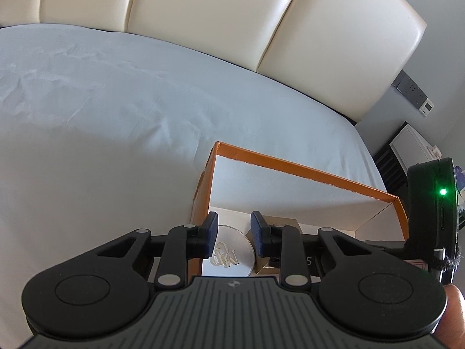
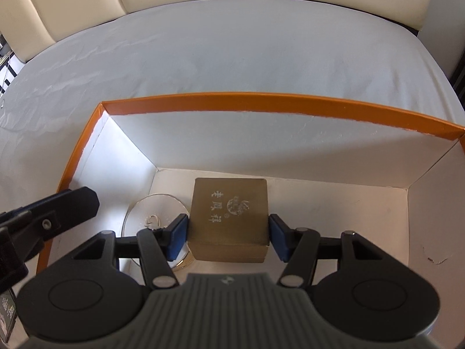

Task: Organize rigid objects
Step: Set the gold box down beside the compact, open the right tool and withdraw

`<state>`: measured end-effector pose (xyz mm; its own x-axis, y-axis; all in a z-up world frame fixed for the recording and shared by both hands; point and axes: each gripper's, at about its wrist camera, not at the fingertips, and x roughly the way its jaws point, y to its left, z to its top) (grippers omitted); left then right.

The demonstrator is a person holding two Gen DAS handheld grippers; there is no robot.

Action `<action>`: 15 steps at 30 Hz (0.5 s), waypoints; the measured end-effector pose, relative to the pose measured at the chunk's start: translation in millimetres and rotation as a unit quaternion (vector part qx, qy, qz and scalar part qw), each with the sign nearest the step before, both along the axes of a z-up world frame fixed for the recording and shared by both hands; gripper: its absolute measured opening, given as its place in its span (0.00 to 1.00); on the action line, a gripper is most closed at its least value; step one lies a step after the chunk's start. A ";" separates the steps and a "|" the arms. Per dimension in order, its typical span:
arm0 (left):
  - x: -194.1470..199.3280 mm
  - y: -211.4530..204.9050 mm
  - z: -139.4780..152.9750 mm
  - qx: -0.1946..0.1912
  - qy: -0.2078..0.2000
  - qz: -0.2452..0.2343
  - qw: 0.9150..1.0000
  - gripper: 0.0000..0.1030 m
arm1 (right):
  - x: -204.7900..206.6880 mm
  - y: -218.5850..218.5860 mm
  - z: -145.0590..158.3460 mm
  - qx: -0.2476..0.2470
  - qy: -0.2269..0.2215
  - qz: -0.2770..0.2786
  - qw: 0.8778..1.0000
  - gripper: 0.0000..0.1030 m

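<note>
An open cardboard box with an orange rim [image 2: 261,100] and white inside lies on the bed. Inside it, my right gripper [image 2: 228,232] is shut on a gold square box [image 2: 229,212] with printed characters, one blue pad on each side. Whether the gold box rests on the floor I cannot tell. A round silver tin [image 2: 154,212] lies to its left. In the left wrist view, my left gripper [image 1: 234,232] hovers over the same silver tin [image 1: 232,250], jaws closed to a narrow gap with nothing between them. The gold box [image 1: 286,222] peeks out behind its right finger.
The orange-rimmed box [image 1: 305,171] sits near the right edge of a bed with a pale sheet [image 1: 116,116]. A cream padded headboard [image 1: 203,14] runs along the back. A dark nightstand [image 1: 407,145] and a wall socket [image 1: 412,93] are at the right.
</note>
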<state>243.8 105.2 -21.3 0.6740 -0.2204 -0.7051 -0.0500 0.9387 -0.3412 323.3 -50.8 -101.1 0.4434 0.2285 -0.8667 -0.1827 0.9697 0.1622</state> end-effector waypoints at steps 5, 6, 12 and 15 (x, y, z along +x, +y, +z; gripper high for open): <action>0.2 -1.0 0.3 0.001 0.001 -0.001 1.000 0.32 | 2.3 2.5 0.4 -0.004 0.003 0.004 1.000 0.58; 0.7 -1.5 0.4 0.002 0.001 -0.002 1.000 0.32 | 1.4 2.6 0.4 -0.005 0.004 0.006 1.000 0.58; 0.3 -7.6 0.7 0.017 -0.001 -0.011 1.000 0.32 | 1.3 3.3 -0.7 -0.001 0.020 0.018 1.000 0.57; -0.1 -12.2 0.7 0.031 -0.002 -0.015 0.999 0.32 | -0.9 9.3 0.0 -0.019 0.022 0.037 0.999 0.57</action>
<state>243.6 93.0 -20.6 0.6703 -0.1965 -0.7156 -0.0205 0.9590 -0.2826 322.4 -41.6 -101.0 0.3877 0.2261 -0.8936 -0.2483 0.9592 0.1350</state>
